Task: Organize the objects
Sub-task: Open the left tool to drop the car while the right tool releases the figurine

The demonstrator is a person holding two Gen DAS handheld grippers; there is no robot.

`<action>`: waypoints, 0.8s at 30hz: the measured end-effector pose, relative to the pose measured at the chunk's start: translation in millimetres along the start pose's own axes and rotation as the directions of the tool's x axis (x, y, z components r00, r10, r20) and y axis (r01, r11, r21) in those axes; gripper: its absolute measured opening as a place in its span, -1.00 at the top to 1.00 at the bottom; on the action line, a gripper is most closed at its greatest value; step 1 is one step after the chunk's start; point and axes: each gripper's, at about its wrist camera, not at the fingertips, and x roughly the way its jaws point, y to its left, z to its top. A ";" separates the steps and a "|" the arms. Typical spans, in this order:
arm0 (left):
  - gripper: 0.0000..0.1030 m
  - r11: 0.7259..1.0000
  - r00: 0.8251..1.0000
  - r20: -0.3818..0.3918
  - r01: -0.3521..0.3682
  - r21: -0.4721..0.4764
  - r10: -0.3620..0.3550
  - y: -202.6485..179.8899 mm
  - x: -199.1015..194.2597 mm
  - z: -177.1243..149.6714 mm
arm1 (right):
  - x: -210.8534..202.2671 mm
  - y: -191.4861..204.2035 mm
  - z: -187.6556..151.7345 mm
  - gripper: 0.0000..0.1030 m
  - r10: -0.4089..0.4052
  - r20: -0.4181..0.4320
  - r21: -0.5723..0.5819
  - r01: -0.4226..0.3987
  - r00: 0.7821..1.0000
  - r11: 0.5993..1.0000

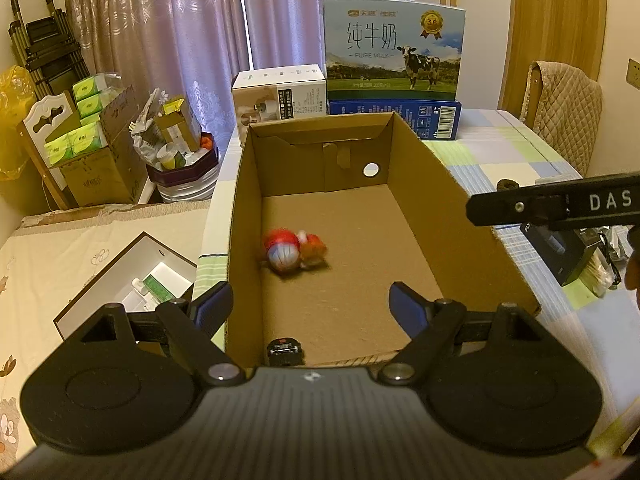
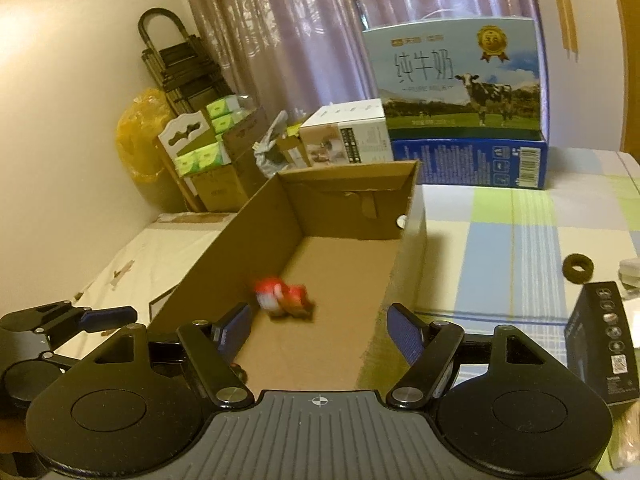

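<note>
Mid-frame, a blurred red-and-white toy lies on the cardboard box floor, long axis left-right; bare floor surrounds it; left gripper and right gripper gape empty.

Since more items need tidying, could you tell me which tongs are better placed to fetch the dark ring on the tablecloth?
Probably the right tongs: open, empty, and on the side of the cardboard box where the dark ring lies.

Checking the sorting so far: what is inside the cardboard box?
In the cardboard box, one blurred red-and-white toy lies on the floor. The near end is partly hidden by the left gripper.
</note>
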 end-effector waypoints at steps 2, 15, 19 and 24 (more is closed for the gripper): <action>-0.60 1.000 1.000 0.003 0.001 -0.002 -0.001 -2.1 -2.2 0.1 | -4.6 -2.8 -1.9 -0.40 -0.007 0.003 0.004 0.007 1.000 1.000; -0.60 0.999 0.999 0.035 0.019 -0.027 -0.018 -34.4 -33.8 1.1 | -73.6 -29.2 -21.0 -0.40 -0.053 0.052 0.049 0.051 0.997 0.998; -0.60 0.999 0.998 0.052 0.033 -0.039 -0.031 -52.9 -49.0 0.2 | -107.2 -43.7 -36.3 -0.40 -0.099 0.086 0.065 0.094 0.991 0.993; -0.65 0.997 0.996 0.073 0.063 -0.038 -0.060 -81.7 -66.6 -0.6 | -149.5 -70.3 -60.8 -0.40 -0.169 0.103 0.114 0.157 0.980 0.981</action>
